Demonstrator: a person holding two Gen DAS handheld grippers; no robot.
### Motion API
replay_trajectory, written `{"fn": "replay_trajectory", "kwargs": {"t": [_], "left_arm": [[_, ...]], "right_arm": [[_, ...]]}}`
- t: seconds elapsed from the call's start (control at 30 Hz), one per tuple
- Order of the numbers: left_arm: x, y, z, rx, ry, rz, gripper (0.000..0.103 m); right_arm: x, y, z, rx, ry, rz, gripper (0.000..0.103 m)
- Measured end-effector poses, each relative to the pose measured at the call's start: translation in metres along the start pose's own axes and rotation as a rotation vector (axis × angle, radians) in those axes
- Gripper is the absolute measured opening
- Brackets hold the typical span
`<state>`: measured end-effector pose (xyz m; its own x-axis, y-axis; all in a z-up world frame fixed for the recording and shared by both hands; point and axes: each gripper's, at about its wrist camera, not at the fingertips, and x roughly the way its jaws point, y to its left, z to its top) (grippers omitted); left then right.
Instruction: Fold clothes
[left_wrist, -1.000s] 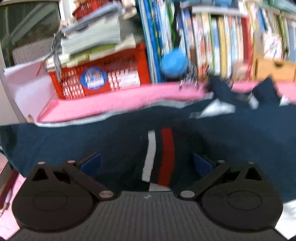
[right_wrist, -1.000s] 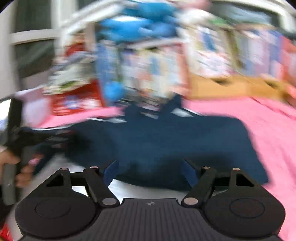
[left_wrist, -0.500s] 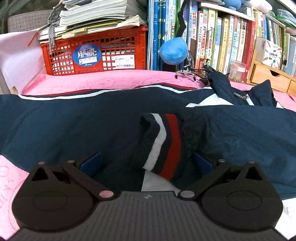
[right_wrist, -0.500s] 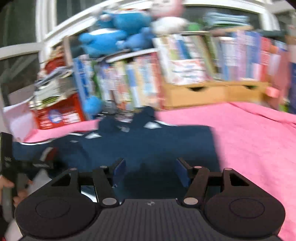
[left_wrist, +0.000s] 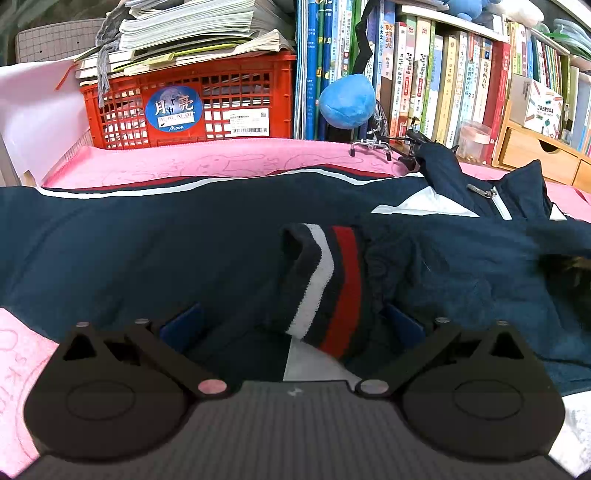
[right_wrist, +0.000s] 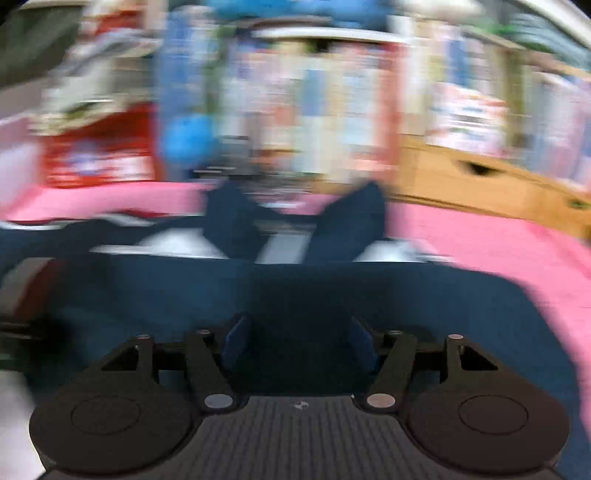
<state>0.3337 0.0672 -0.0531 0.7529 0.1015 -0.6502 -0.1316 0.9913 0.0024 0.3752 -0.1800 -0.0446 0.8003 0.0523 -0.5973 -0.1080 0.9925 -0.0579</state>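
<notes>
Navy blue zip-up jacket with white and red stripes spread across pink cloth-covered desk. Left gripper jaws wide apart, gripping nothing; ribbed striped cuff lies between blue pads, touching neither. Right gripper over jacket body, jaws parted narrower, dark fabric between them; view heavily blurred, cannot tell whether cloth is pinched. Red plastic crate, blue plush ball, upright books behind jacket.

Bkgd: packed bookshelf, red crate w/ papers on pink-covered surface, wooden drawers at right.
</notes>
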Motion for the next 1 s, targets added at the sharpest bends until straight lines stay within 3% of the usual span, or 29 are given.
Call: {"fn": "replay_trajectory", "kwargs": {"t": [0.07, 0.1, 0.23, 0.4, 0.47, 0.6, 0.67, 0.73, 0.83, 0.87, 0.93, 1.0], "left_arm": [[0.0, 0.0, 0.0, 0.001, 0.0, 0.001, 0.103], [0.0, 0.0, 0.0, 0.001, 0.0, 0.001, 0.103], [0.001, -0.001, 0.001, 0.002, 0.001, -0.001, 0.103], [0.001, 0.0, 0.001, 0.0, 0.002, -0.001, 0.103], [0.001, 0.0, 0.001, 0.0, 0.002, -0.002, 0.103], [0.001, 0.0, 0.001, 0.001, 0.002, -0.002, 0.103], [0.001, 0.0, 0.001, 0.0, 0.002, -0.002, 0.103], [0.001, 0.0, 0.001, 0.0, 0.002, -0.002, 0.103], [0.001, 0.0, 0.001, 0.0, 0.002, -0.002, 0.103], [0.001, 0.0, 0.001, 0.0, 0.002, -0.001, 0.103], [0.001, 0.0, 0.001, 0.0, 0.002, -0.001, 0.103], [0.001, -0.001, 0.001, 0.001, 0.003, -0.001, 0.103]], "right_arm": [[0.011, -0.038, 0.002, 0.063, 0.005, -0.135, 0.064], [0.019, -0.06, 0.004, 0.122, 0.026, -0.188, 0.072], [0.034, -0.13, 0.006, 0.354, 0.038, -0.305, 0.077], [0.027, -0.106, 0.011, 0.243, 0.037, -0.358, 0.078], [0.005, -0.085, 0.009, 0.193, -0.014, -0.255, 0.078], [-0.05, -0.004, -0.006, -0.007, -0.059, 0.026, 0.086], [-0.069, 0.033, -0.02, -0.161, -0.07, 0.082, 0.088], [-0.078, 0.048, -0.037, -0.277, -0.072, 0.072, 0.09], [-0.078, 0.024, -0.054, -0.279, -0.042, 0.002, 0.095], [-0.078, 0.004, -0.059, -0.224, -0.034, -0.025, 0.101], [-0.079, -0.043, -0.067, -0.081, -0.007, -0.114, 0.102], [-0.079, -0.089, -0.077, 0.021, 0.023, -0.297, 0.103]]}}
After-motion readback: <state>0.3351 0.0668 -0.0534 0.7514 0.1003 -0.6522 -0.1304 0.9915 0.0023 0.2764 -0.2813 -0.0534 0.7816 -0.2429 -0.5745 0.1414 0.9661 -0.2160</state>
